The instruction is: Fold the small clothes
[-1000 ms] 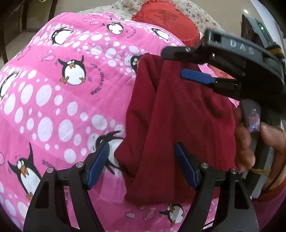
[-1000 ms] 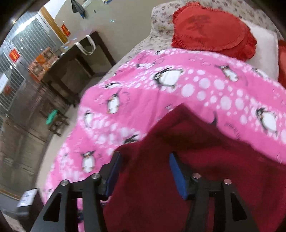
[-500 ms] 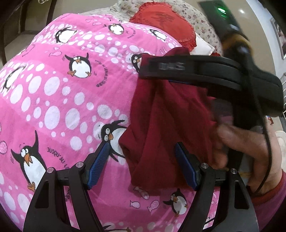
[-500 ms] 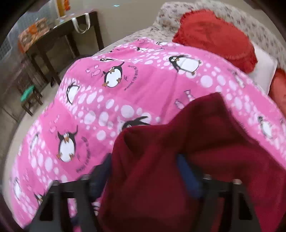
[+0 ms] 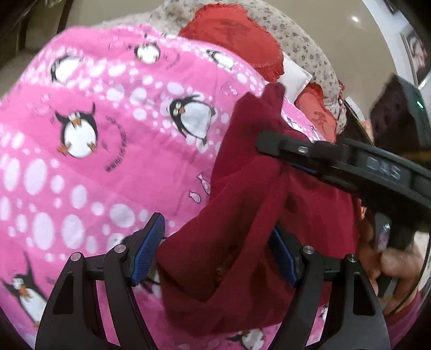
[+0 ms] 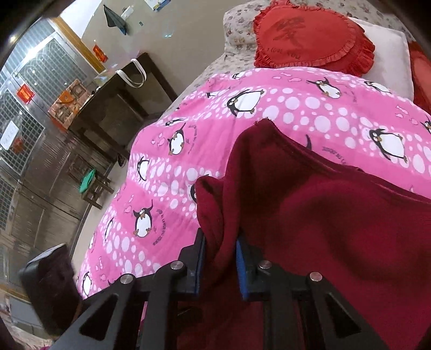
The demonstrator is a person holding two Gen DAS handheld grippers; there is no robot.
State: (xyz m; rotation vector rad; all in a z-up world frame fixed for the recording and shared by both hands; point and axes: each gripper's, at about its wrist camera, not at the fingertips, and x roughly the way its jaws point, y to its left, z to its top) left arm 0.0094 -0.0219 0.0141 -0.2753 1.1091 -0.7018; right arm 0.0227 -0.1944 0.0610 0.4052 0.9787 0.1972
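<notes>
My right gripper point(image 6: 219, 265) pinches a bunched maroon garment point(image 6: 323, 215) above the penguin blanket point(image 6: 269, 107); left gripper point(image 5: 215, 253) gapes wide, holding nothing; folding looks barely started.

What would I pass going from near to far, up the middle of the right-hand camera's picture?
right gripper, pinching a fold of the dark red garment → pink penguin blanket → red heart-shaped cushion → floral bedding at the head of the bed.
</notes>
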